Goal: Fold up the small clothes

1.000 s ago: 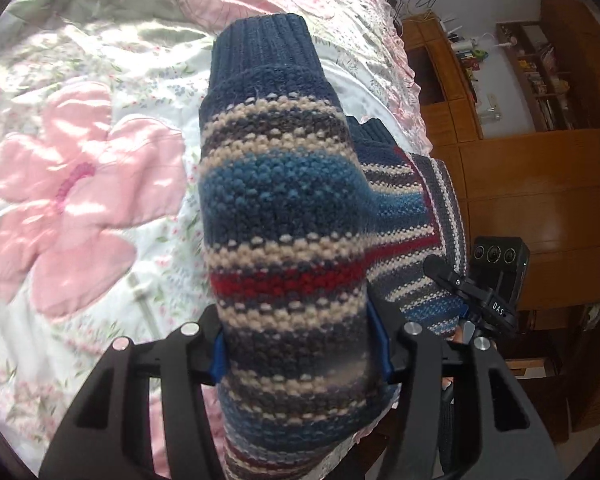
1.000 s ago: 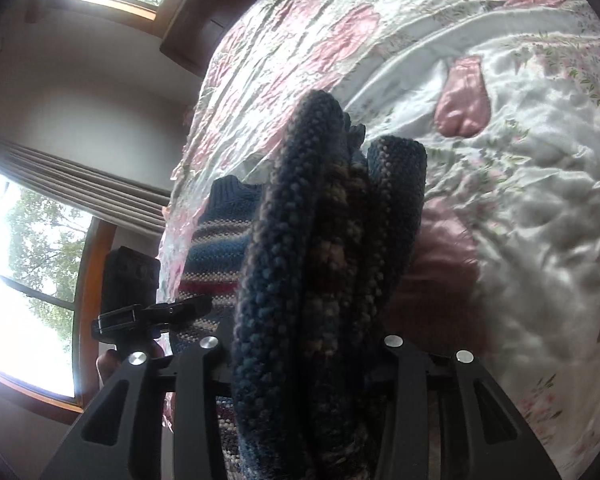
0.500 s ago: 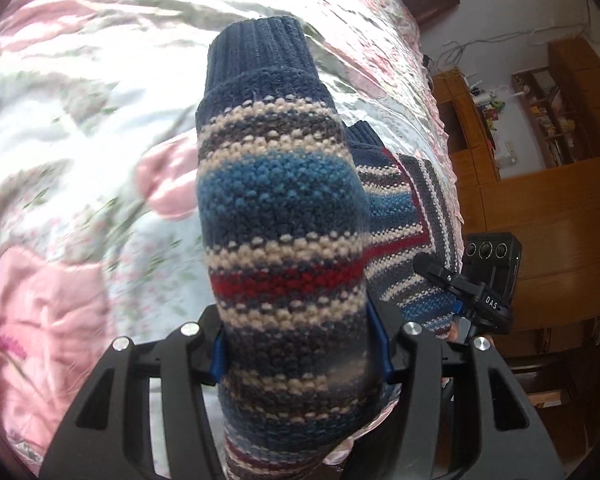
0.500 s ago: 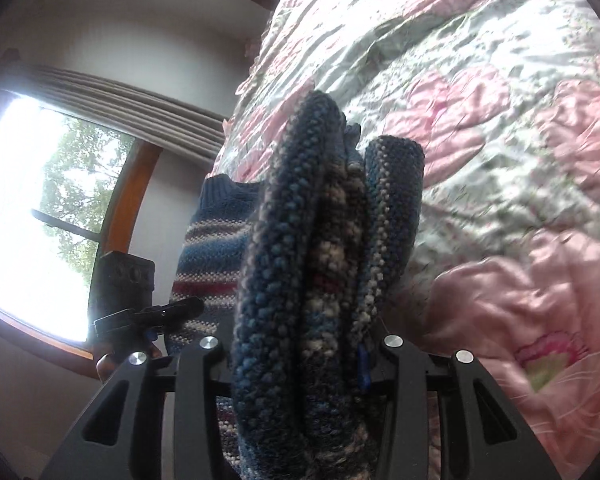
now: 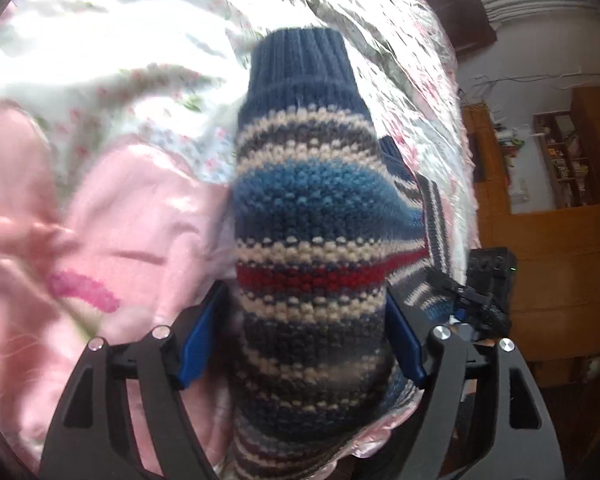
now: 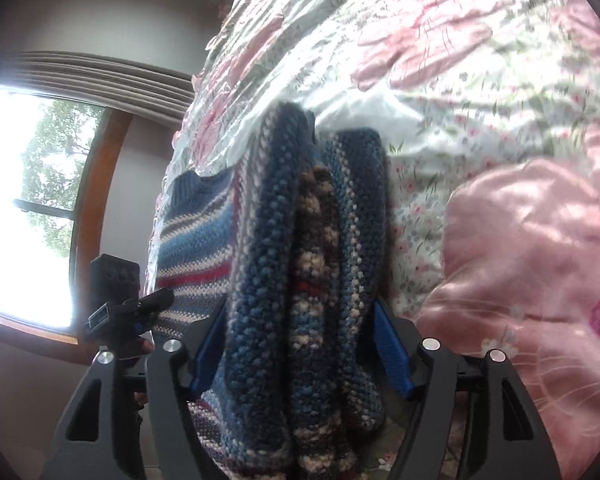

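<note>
Bedspread [image 5: 112, 128] has slid and blurred behind both views over the last second, so the striped sweater [image 5: 308, 216] is judged mid-carry above the bed, not yet laid down. Left hand-held gripper [image 5: 300, 336] clamps one bunched part; right hand-held gripper [image 6: 300, 340] clamps several folded layers.

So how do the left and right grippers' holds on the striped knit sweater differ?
The left gripper clamps a flat, single-looking striped panel below a ribbed navy cuff; the right gripper clamps several bunched folds of the striped knit sweater edge-on. Both are shut on it above the floral quilt.
</note>
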### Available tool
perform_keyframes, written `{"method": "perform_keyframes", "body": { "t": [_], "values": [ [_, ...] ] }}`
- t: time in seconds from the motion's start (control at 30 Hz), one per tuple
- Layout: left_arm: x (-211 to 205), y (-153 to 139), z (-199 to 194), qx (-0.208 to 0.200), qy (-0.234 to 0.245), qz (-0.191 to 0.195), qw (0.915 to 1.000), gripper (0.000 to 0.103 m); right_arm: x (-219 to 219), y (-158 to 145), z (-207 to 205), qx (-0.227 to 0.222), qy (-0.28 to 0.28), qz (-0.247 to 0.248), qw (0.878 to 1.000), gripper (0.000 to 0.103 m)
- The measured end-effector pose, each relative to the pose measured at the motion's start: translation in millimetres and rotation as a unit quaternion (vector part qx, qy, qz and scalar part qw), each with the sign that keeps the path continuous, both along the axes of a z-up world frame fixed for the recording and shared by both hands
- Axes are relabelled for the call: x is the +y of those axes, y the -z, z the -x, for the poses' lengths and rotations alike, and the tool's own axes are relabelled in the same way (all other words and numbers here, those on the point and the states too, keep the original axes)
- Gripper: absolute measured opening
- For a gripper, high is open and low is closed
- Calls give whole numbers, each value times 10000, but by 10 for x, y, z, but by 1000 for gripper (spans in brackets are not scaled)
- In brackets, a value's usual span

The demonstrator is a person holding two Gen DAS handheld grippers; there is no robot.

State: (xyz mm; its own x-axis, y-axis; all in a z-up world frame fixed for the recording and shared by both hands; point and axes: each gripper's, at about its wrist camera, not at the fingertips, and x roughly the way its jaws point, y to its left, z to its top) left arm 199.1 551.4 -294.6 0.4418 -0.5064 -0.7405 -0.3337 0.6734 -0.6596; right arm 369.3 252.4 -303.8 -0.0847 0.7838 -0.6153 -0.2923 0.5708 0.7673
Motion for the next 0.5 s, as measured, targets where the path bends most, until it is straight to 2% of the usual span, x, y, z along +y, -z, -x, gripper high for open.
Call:
{"method": "perform_keyframes", "body": {
  "t": [0.03,0.07,0.13,0.23,0.3,0.37,0.5],
  "values": [
    [36,-172,76,-165,-208,-364,9990,78,-88,-55,10,-175,84,-9,9998,69],
    [62,-342,162,-440,-383,-516,9970,79,-128,-147,-70,-298,212,-20,9993,69],
    [58,-616,312,-987,-620,-345,9926,79,-104,-223,-256,-339,301,-98,9989,63],
    [-160,-823,428,-1708,-364,231,9844,79,90,-160,-484,-199,244,-75,9995,53],
    [-423,-784,358,-1787,-188,832,9802,79,254,-86,-570,-103,151,-45,9998,45],
    [-609,-667,313,-1673,-202,1087,9797,79,348,-84,-592,-305,119,67,9994,11],
    [-759,-432,456,-1585,-151,1376,9776,78,155,-181,-530,-702,526,-77,9961,9]
  ]
}}
